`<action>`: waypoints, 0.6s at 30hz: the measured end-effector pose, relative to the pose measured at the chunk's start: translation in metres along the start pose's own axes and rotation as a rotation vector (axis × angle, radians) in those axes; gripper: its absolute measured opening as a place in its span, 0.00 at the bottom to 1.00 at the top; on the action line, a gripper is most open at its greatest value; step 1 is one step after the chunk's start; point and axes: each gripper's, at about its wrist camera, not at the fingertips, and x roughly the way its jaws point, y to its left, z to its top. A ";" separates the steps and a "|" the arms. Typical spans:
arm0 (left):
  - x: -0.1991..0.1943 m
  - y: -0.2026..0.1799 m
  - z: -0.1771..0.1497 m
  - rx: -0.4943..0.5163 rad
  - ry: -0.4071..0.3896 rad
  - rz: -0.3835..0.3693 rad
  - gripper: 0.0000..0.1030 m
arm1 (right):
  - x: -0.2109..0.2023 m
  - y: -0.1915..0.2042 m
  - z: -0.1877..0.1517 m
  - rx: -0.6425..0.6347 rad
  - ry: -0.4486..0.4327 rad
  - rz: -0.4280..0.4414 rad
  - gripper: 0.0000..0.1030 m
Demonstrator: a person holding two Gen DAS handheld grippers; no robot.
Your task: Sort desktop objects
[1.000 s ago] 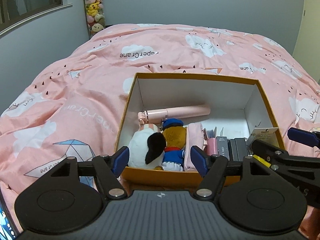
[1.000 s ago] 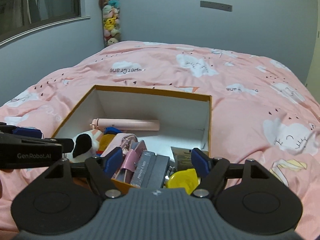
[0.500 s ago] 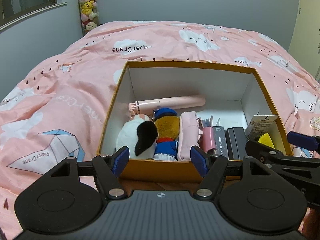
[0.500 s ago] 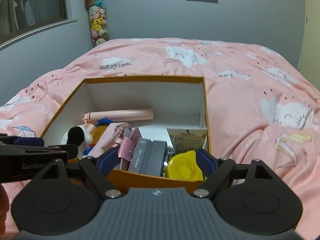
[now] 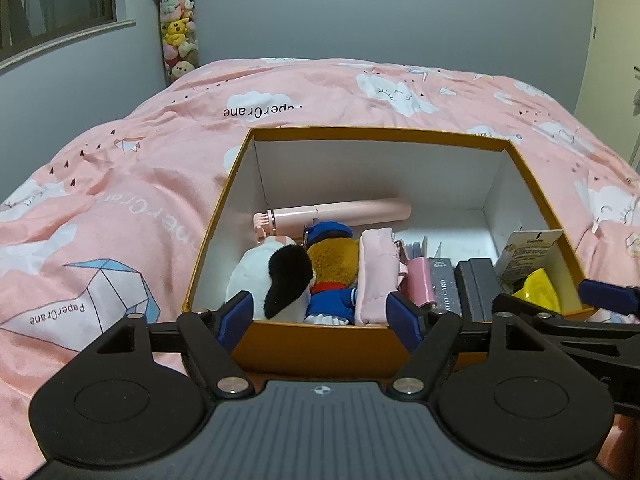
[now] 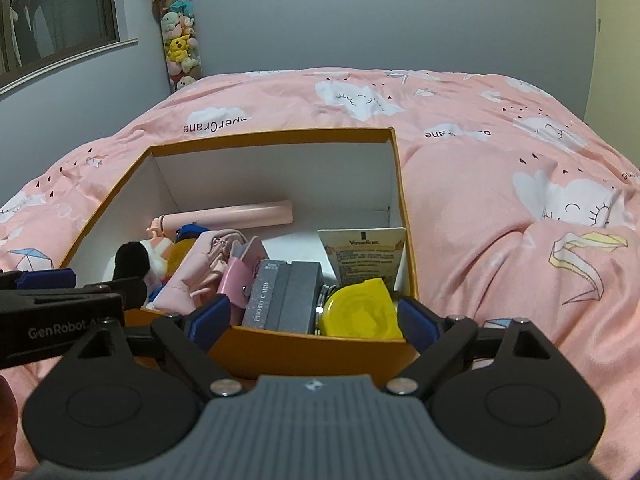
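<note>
An orange box (image 5: 376, 133) with white walls sits on the bed, also seen in the right wrist view (image 6: 272, 134). It holds a pink stick (image 5: 352, 214), a black-and-white plush (image 5: 256, 276), a brown plush in blue (image 5: 334, 258), a pink pouch (image 5: 376, 272), grey card boxes (image 6: 288, 296), a yellow lid (image 6: 360, 312) and a Vaseline card (image 6: 364, 256). My left gripper (image 5: 320, 318) hovers at the box's near wall in front of the plushes, jaws opening, nothing held. My right gripper (image 6: 313, 320) hovers in front of the grey boxes and yellow lid, jaws opening, empty.
A pink bedspread (image 5: 120, 208) with cloud prints surrounds the box. A tall column of plush toys (image 5: 180, 32) stands against the grey back wall, beside a window (image 5: 56, 4) on the left. Each gripper shows at the edge of the other's view.
Both grippers have sunk toward the box's near wall, so more of its inside shows. Both pairs of jaws stand wider than before, the right one most clearly.
</note>
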 end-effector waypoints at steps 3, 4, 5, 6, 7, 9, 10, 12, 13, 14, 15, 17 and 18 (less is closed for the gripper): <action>0.003 -0.002 0.000 0.015 -0.002 0.016 0.87 | 0.001 -0.001 0.000 -0.001 0.000 0.006 0.90; 0.004 -0.002 0.000 0.016 0.000 0.020 0.87 | 0.002 -0.001 0.000 -0.001 0.001 0.009 0.90; 0.005 -0.002 -0.001 0.018 0.002 0.020 0.86 | 0.002 -0.002 0.000 0.000 0.001 0.013 0.90; 0.006 -0.002 -0.001 0.019 0.005 0.019 0.87 | 0.003 -0.002 0.000 0.001 0.003 0.015 0.90; 0.007 -0.002 -0.002 0.021 0.007 0.019 0.87 | 0.004 -0.003 -0.001 0.002 0.004 0.016 0.91; 0.010 -0.002 -0.002 0.023 0.009 0.019 0.87 | 0.005 -0.003 -0.002 0.001 0.003 0.015 0.91; 0.012 -0.001 -0.003 0.022 0.010 0.019 0.87 | 0.006 -0.003 -0.002 0.000 0.001 0.015 0.91; 0.014 -0.001 -0.004 0.020 0.007 0.018 0.87 | 0.007 -0.003 -0.003 -0.001 -0.002 0.016 0.91; 0.014 -0.001 -0.004 0.021 0.008 0.020 0.87 | 0.008 -0.003 -0.004 -0.001 -0.003 0.017 0.91; 0.015 -0.002 -0.004 0.023 0.010 0.022 0.87 | 0.009 -0.003 -0.004 -0.001 -0.003 0.017 0.91; 0.017 -0.002 -0.004 0.025 0.014 0.026 0.87 | 0.010 -0.003 -0.004 -0.002 -0.001 0.017 0.91; 0.018 -0.003 -0.004 0.028 0.018 0.031 0.87 | 0.011 -0.003 -0.004 -0.002 0.003 0.018 0.91; 0.018 -0.003 -0.004 0.027 0.019 0.032 0.87 | 0.011 -0.003 -0.004 -0.003 0.004 0.019 0.91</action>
